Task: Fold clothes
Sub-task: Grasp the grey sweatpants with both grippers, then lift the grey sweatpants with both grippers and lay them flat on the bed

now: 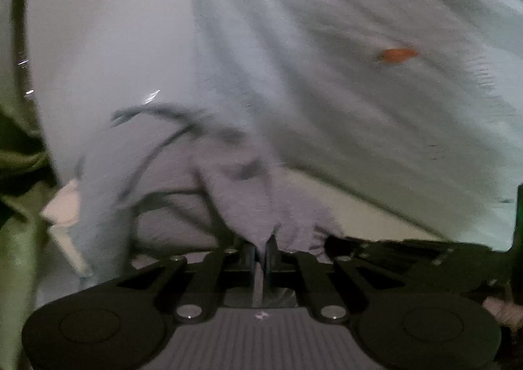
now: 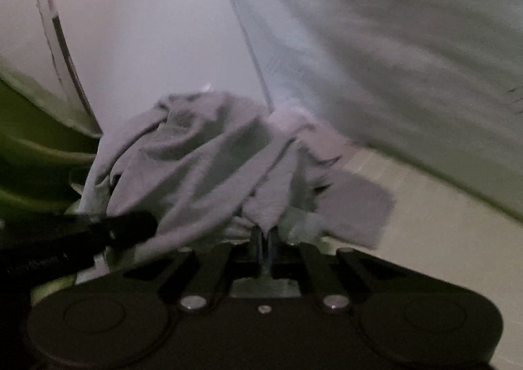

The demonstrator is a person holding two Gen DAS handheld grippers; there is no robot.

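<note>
Both the left gripper [image 1: 261, 247] and the right gripper [image 2: 264, 236] pinch the soft, light grey garment [image 2: 196, 154] shut at bunched edges; it drapes limply beside the pale sheet [image 2: 408, 59], so seams hold best

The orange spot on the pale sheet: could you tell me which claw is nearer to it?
I cannot tell. Both the left claw and the right claw are shut on the grey garment, with the orange spot off to the upper right of each.
</note>
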